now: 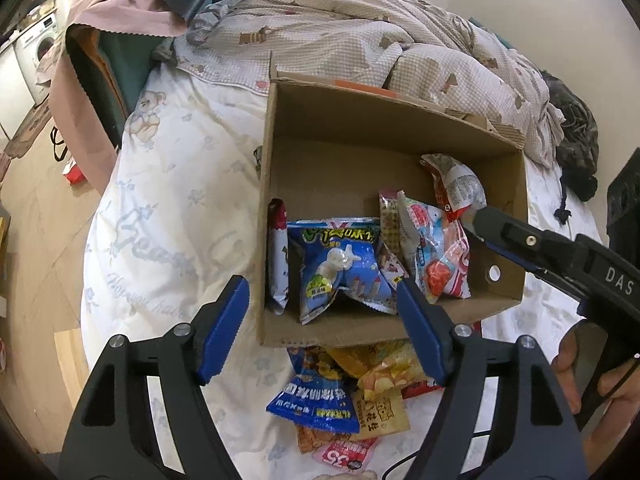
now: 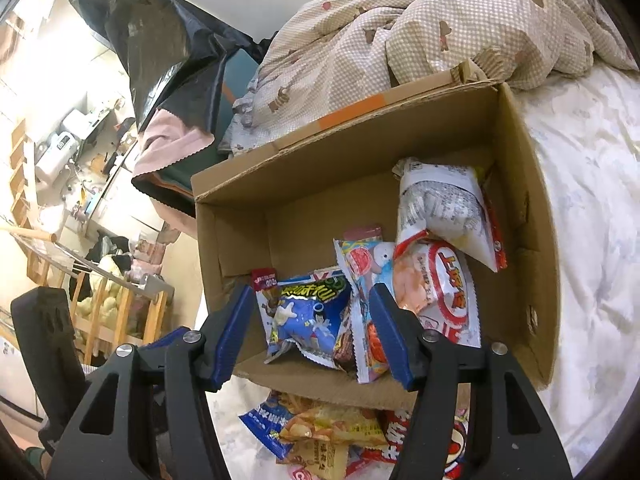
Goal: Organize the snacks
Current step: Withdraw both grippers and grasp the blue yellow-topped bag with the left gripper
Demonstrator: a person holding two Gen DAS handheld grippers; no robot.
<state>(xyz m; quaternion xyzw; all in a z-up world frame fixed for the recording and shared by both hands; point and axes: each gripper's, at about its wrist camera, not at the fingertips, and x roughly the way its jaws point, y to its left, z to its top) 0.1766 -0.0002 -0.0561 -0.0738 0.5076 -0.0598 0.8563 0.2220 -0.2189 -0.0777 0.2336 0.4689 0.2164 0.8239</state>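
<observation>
Below both claws: snack packets (image 1: 340,272) in box (image 1: 508,216) | left claw (image 1: 324,332) wide, empty | right claw (image 2: 316,336) wide, empty

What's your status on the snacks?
Both jaws open, empty. Several packets in cardboard box; loose snack pile waiting in front of it. Nothing blocking.

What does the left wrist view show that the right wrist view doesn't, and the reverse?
Only the left wrist view: the right gripper seen from outside, reaching over the box's right side, with the hand holding it; a washing machine; a pink packet at the bottom of the loose pile.

Only the right wrist view: a wooden rack and a cluttered counter.

Both: the cardboard box on the bed, the blue packet inside it, the loose snack pile in front, the checked quilt.
</observation>
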